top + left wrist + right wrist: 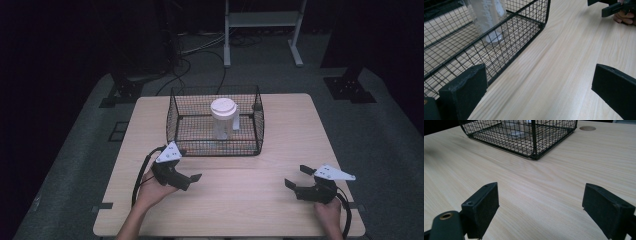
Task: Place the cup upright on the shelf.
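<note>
Clear plastic, white-lidded, the jug point(223, 117) stands upright inside the wire basket point(260, 130) at the frame's centre, above both my hands. My left gripper point(190, 172) sits nearer, just below the basket's lower-left corner; my right gripper point(296, 179) lies farther. Both sets of fingers are spread apart, empty.

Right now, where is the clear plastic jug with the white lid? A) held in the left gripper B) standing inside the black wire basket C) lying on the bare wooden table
B: the clear plastic jug with the white lid stands upright inside the black wire basket; both grippers are open and apart from it.
</note>
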The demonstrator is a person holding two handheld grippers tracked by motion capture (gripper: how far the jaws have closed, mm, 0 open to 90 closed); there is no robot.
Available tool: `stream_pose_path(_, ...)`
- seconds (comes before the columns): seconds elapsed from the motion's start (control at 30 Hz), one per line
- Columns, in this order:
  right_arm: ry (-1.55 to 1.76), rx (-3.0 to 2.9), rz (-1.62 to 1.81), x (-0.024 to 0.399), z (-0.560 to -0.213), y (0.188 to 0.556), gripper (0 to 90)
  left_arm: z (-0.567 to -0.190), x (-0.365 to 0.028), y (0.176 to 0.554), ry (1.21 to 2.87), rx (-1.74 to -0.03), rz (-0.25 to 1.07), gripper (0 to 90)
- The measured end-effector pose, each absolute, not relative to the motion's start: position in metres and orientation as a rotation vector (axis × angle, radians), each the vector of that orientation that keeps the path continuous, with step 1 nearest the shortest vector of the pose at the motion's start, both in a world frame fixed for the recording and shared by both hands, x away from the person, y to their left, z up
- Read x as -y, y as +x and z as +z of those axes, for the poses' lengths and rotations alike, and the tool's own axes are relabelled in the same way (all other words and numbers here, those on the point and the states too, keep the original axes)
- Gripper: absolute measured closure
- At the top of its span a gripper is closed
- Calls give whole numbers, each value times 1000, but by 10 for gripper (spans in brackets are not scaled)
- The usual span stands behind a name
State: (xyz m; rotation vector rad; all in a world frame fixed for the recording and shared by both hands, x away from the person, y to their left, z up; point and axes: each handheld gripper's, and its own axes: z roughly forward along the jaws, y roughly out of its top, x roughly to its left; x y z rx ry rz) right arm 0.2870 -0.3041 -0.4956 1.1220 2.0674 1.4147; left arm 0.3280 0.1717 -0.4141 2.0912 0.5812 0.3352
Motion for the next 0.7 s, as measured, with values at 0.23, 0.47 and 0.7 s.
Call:
stream_pose_path(0.23,1122,-2067,1415,304,-496,287,129,-419,-179,322,2065,-595,333,0)
stream_pose_path(0.47,1121,-2067,1416,304,-496,287,128,-427,-188,314,2065,-617,339,0)
stream_pose_path(0.7,1119,-2068,1416,304,-496,287,128,-436,-201,306,2005,-658,329,0)
